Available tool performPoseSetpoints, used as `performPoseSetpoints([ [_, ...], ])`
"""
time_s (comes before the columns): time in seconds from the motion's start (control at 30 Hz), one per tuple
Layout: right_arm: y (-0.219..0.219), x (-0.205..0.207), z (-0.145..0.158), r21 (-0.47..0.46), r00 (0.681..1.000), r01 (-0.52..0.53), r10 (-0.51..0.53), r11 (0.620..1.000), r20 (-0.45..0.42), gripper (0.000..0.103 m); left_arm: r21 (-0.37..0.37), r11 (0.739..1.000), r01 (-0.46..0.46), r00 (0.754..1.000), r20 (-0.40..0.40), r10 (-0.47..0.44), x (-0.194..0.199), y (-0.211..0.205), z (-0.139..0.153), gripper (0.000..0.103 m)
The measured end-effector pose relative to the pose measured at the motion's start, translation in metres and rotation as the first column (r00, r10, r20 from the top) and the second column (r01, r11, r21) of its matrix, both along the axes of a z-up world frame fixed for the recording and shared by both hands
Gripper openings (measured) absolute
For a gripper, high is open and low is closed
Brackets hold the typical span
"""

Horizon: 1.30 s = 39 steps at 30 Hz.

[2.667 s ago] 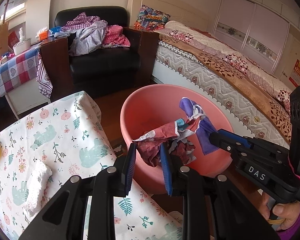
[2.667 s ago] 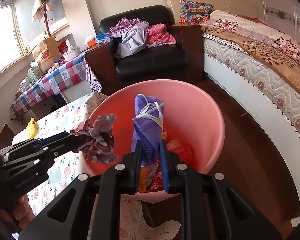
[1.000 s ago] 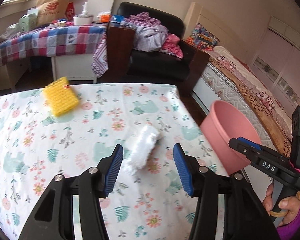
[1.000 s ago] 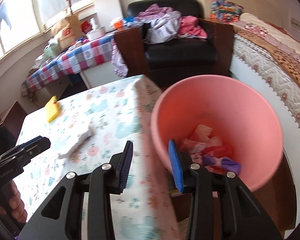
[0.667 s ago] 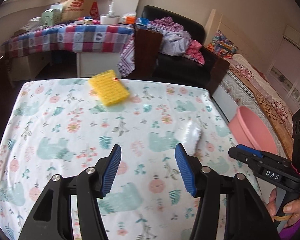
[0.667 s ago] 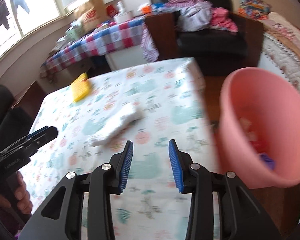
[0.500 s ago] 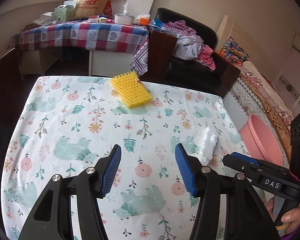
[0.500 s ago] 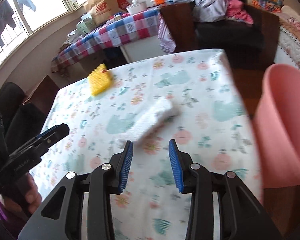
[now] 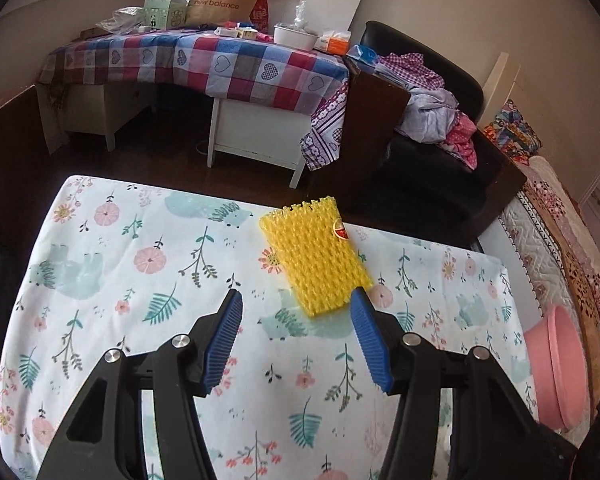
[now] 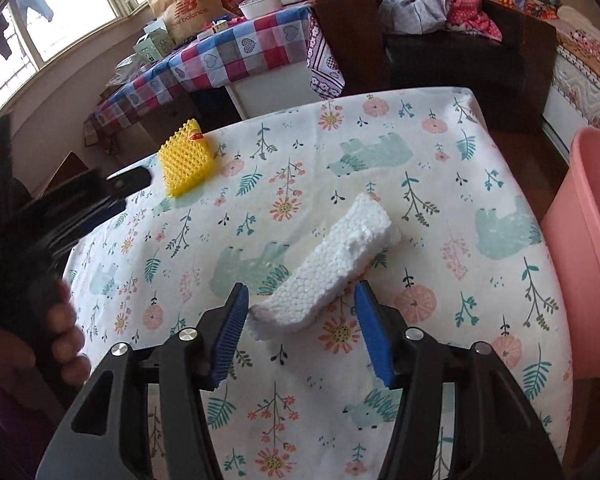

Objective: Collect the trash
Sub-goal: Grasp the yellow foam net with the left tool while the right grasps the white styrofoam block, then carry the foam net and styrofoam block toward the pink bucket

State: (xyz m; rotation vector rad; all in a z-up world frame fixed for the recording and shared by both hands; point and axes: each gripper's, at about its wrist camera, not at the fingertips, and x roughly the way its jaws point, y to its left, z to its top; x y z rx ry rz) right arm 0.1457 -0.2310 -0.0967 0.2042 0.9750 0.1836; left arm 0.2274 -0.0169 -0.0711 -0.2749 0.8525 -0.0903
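Note:
A yellow foam net sleeve lies flat on the floral tablecloth. My left gripper hovers open just short of its near end, its pads clear of it. In the right wrist view a white foam block lies at a slant on the cloth. My right gripper is over the block's near end with its jaws opening; the end lies between the pads, which do not press on it. The yellow sleeve shows at the far left with the left gripper beside it, blurred. The pink bin stands off the table's right edge.
Past the table stand a checked-cloth side table loaded with a paper bag and boxes, a dark wooden cabinet, a black armchair piled with clothes, and a bed. A hand holds the left gripper's handle.
Both grippers swung left from the bin to over the table. The left came up to the yellow sleeve, the right to the white block, and the right jaws widened.

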Motion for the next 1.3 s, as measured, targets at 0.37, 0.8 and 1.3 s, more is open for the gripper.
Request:
performPoseSetpoints([
  [0.37,0.005,-0.003,0.000,-0.062,0.997,-0.061,0.064,0.996,0.043,0.055,0.113,0.993,0.020,1.000,-0.013,-0.019,0.030,-0.035,-0.017,0.022],
  [0.8,-0.023,-0.019,0.003,0.059,0.996,-0.094,0.094,0.994,0.007,0.032,0.049,0.993,0.107,0.991,0.078,-0.111,-0.049,-0.018,0.025,0.011],
  [1.3,-0.020,-0.084,0.009,-0.104,0.945,-0.320,0.310,0.942,-0.103,0.032,0.085,0.982,0.171,0.983,0.050,-0.175,-0.157,-0.019,0.026,0.011],
])
